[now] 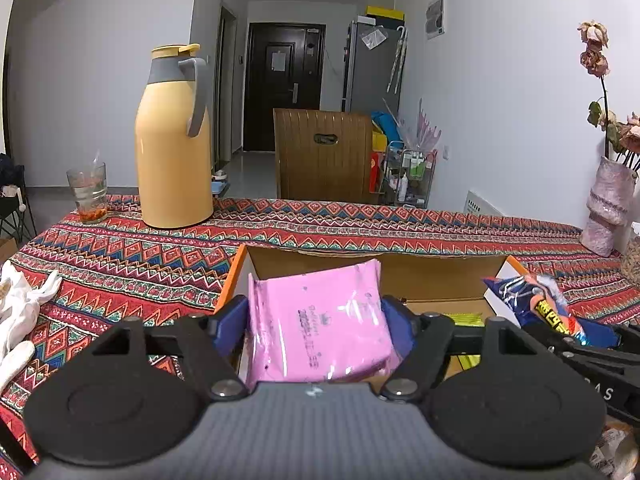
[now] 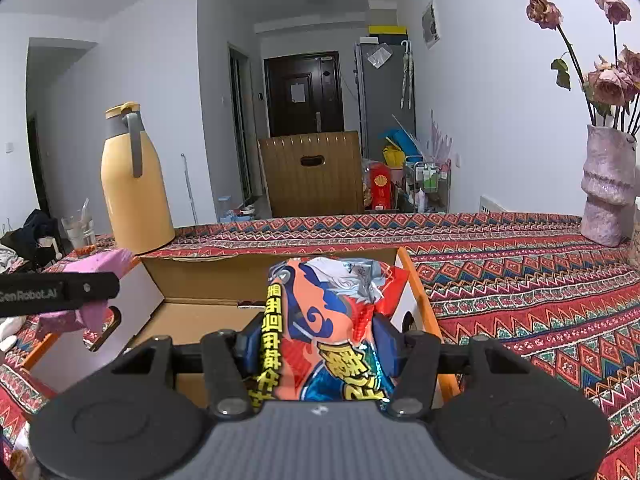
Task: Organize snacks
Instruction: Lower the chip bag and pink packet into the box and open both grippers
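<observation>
Our left tongs (image 1: 316, 320) pinch the pink packet (image 1: 320, 320); our right tongs (image 2: 316, 344) pinch the orange snack bag (image 2: 324, 320). The open cardboard box (image 2: 208, 272) lies below at twelve o'clock on the counter (image 2: 520, 280); both hang above it.

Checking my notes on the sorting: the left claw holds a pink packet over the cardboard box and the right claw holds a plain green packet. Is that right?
Not quite. The right claw holds an orange and blue printed snack bag, not a plain green packet, as the right wrist view shows. The left claw does have the pink packet over the cardboard box.
</observation>
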{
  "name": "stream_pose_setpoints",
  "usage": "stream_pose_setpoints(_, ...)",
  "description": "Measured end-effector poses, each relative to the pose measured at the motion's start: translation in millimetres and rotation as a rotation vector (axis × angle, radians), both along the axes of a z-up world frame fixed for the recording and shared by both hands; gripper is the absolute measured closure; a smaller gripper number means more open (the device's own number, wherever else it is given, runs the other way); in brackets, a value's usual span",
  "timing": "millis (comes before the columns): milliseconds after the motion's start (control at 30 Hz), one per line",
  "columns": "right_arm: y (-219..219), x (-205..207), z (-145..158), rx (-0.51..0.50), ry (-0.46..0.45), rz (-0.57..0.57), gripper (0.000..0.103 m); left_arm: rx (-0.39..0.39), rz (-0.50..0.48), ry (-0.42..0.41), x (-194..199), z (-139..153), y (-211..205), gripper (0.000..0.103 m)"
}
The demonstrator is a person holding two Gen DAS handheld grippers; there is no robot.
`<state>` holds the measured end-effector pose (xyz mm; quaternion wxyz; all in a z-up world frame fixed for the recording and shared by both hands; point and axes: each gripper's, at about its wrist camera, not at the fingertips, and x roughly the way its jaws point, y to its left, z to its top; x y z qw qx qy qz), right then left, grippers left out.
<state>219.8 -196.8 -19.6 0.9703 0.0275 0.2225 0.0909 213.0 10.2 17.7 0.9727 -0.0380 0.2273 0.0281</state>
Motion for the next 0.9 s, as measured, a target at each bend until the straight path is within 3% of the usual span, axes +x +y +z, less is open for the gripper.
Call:
stream_pose_setpoints(100, 0.2, -0.9, 0.4, -0.001, -0.003, -0.009, 0.043, 0.0, 0.001, -0.021, -4.9, 1.7, -0.9, 0.017)
stream_pose_setpoints(167, -0.8, -2.6, 1.5, 0.007, -0.009, -0.014, 0.018, -0.003, 0.007, -0.029, -6.0, 2.7, -0.5, 0.007)
stream_pose_setpoints(200, -1.8, -3.7, 1.8, 0.009, -0.015, -0.021, 0.012, -0.005, 0.02, -0.035, -7.3, 2.9, 0.3, 0.0)
stream_pose_setpoints(267, -4.5, -6.5, 3.0, 0.02, -0.028, -0.033, 0.0, -0.008, 0.033, -0.045, -9.1, 3.8, 1.8, 0.0)
stream_pose_setpoints(900, -11.6, -18.0, 9.7, 0.046, -0.055, -0.038, 0.0, -0.042, 0.031, -0.054, -17.8, 8.2, 4.2, 0.0)
